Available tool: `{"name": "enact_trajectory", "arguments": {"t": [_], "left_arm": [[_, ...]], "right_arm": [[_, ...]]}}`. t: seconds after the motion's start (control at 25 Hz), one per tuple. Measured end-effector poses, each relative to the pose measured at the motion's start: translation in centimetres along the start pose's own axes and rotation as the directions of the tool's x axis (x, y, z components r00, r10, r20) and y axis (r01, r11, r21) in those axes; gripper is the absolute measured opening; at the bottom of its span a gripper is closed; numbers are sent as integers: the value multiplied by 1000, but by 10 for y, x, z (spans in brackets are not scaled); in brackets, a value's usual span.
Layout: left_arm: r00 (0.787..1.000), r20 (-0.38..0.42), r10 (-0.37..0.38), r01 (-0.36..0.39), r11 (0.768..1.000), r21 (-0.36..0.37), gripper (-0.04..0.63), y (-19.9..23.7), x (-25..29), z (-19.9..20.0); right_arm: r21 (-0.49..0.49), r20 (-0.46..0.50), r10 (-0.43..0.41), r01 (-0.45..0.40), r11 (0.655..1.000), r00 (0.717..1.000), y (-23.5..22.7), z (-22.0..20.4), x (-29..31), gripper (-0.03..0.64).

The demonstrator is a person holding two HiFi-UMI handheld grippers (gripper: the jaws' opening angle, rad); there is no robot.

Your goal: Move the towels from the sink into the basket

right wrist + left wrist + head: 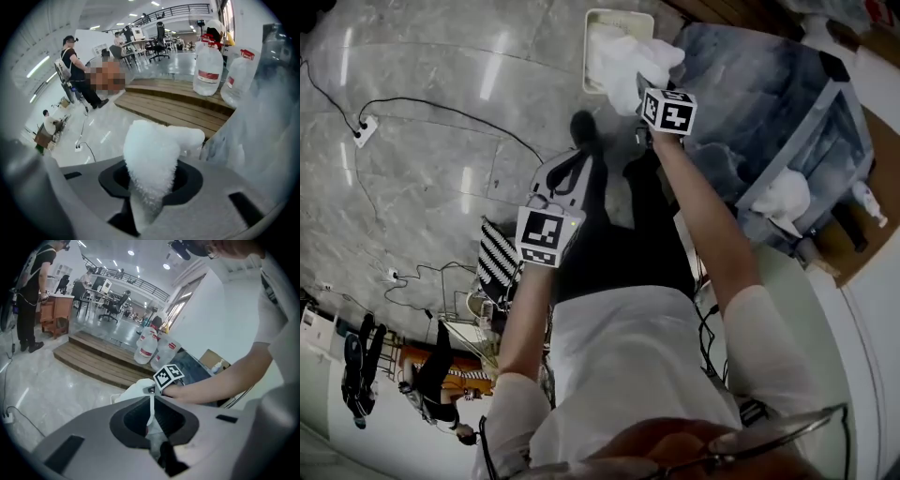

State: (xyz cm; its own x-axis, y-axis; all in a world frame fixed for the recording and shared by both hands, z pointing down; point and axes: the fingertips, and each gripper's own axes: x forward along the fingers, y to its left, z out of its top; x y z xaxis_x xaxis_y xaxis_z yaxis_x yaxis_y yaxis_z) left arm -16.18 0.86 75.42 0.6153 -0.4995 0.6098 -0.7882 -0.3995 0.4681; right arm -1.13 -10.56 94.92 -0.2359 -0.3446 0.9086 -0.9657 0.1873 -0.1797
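The right gripper [150, 183] squeezes a fluffy, bumpy white towel [154, 150]. The left gripper [151, 416] — smooth and grey — is pinched closed.

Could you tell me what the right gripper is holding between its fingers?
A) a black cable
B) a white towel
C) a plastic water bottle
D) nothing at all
B: in the right gripper view, the right gripper is shut on a fluffy white towel that stands up out of its grip.
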Motion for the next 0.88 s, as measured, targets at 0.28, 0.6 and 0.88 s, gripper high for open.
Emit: {"name": "enact_trajectory", "arguments": {"t": [0.28,0.6,0.88], "left_arm": [[1000,-25,10,-10,1000,-12,28,57,53,-54],[997,-74,8,-13,997,-71,28,83,70,-84],[998,-67,-12,10,999,-37,28,50,52,-46]], "right_arm": [[-94,-139,-24,11,996,990,-28,-61,144,272],[-90,-138,4,-17,996,990,-20,-68,144,287],[-66,-76,50,-55,996,996,0,-36,67,241]]}}
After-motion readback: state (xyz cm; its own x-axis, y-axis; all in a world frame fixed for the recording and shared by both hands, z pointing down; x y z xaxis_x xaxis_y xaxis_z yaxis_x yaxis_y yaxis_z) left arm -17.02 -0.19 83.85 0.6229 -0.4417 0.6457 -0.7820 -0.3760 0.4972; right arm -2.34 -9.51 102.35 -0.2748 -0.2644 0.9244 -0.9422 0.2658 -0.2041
